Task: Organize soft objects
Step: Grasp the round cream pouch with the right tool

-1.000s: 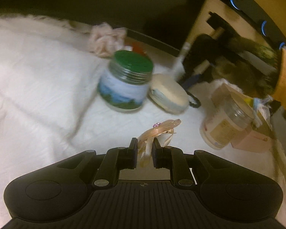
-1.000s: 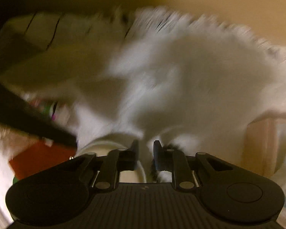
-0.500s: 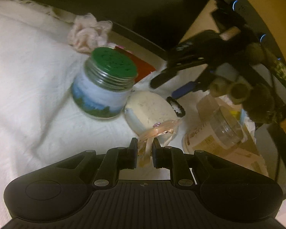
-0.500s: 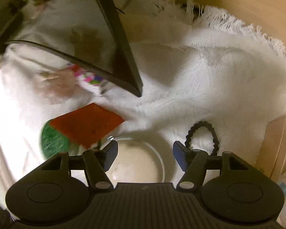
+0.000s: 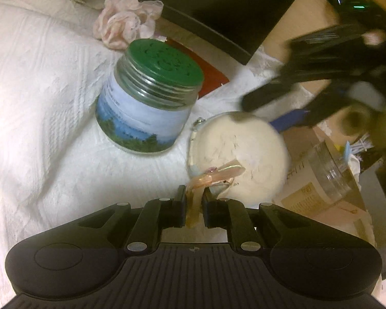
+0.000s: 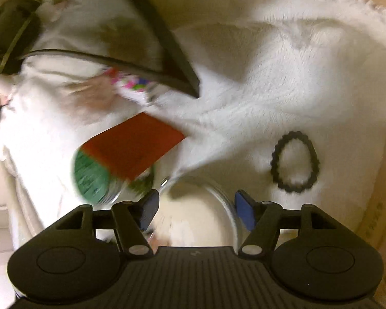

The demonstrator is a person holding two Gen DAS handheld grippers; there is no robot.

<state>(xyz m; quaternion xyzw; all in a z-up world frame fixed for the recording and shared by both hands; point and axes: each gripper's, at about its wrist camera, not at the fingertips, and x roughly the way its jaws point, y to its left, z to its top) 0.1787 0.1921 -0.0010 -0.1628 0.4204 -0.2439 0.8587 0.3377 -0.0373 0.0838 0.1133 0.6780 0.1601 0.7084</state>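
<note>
My left gripper (image 5: 195,193) grips a peach translucent hair clip (image 5: 218,173) with a small pink gem, its jaws still closing on the clip. The clip hangs just over a round cream powder puff (image 5: 247,149) lying on the white towel (image 5: 38,90). My right gripper (image 6: 195,206) is open above the same puff (image 6: 198,221), with nothing pressed between its blue pads. A pink lace scrunchie (image 5: 123,25) lies at the back. To the right of the puff, a black beaded hair tie (image 6: 294,166) rests on the towel.
A green-lidded glass jar (image 5: 146,113) stands left of the puff, a red card (image 6: 133,146) behind it. A clear labelled jar (image 5: 324,170) lies on a cardboard box at the right. A dark panel (image 5: 218,5) overhangs the back.
My right gripper opened wide and lifted, leaving the puff below it. My left gripper carried the clip closer, from beside the jar to over the puff.
</note>
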